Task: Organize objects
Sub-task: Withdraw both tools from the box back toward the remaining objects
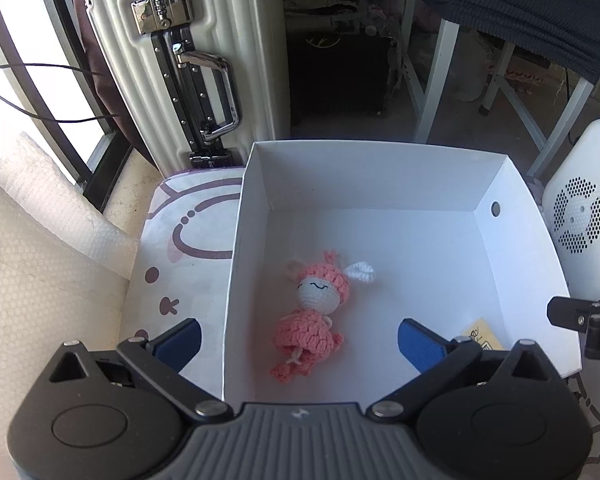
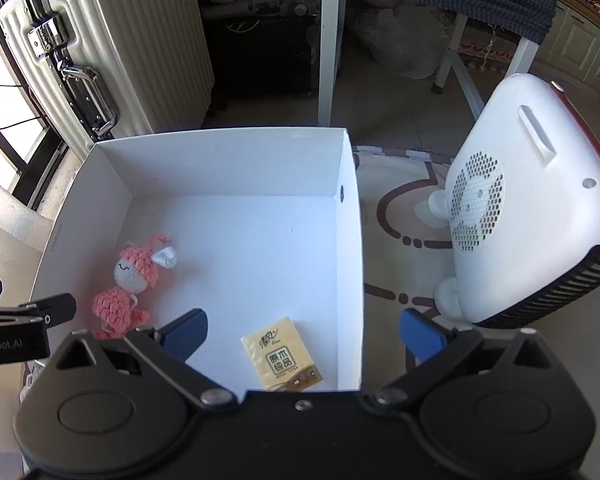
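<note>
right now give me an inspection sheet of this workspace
surface: patterned mat on the floor, white box on it
job's things: pink crochet doll and yellow tissue pack lie apart inside the box
clutter: white fan heater beside the box; bubble wrap
grippers: left tongs and right tongs open, empty
cables: thin black cables by the window
surroundings: white suitcase, table legs

left wrist: steeply down, close over box (image 1: 380,176) | right wrist: likewise | shared: box interior
</note>
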`<state>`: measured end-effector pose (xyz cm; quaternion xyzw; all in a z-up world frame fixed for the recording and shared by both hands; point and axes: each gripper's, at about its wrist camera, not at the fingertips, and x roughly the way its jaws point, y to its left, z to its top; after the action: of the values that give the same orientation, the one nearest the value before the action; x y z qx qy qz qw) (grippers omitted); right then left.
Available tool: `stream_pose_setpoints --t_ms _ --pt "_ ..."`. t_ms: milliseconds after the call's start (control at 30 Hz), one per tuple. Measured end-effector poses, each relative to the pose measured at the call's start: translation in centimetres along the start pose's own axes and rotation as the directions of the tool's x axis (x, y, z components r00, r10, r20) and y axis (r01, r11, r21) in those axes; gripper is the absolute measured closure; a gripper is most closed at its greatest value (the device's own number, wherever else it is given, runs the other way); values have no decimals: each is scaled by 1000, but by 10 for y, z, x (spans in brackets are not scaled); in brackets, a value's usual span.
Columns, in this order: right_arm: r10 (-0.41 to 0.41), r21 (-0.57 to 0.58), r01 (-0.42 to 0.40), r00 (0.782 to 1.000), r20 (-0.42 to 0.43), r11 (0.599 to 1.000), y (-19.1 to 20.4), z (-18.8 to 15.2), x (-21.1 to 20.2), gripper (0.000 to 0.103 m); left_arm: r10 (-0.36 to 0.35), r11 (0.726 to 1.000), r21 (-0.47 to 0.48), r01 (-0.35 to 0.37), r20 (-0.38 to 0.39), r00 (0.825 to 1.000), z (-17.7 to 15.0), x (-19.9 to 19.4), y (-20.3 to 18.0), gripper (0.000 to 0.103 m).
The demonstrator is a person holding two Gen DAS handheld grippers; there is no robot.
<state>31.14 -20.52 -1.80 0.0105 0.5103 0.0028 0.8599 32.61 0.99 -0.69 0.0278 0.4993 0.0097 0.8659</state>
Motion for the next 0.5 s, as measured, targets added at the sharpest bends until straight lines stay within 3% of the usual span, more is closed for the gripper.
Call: stream_pose_setpoints --t_ms 500 --pt "21 2 -22 996 81 1000 -11 -33 -65 0 -2 1000 17 1 74 997 -41 -61 -5 0"
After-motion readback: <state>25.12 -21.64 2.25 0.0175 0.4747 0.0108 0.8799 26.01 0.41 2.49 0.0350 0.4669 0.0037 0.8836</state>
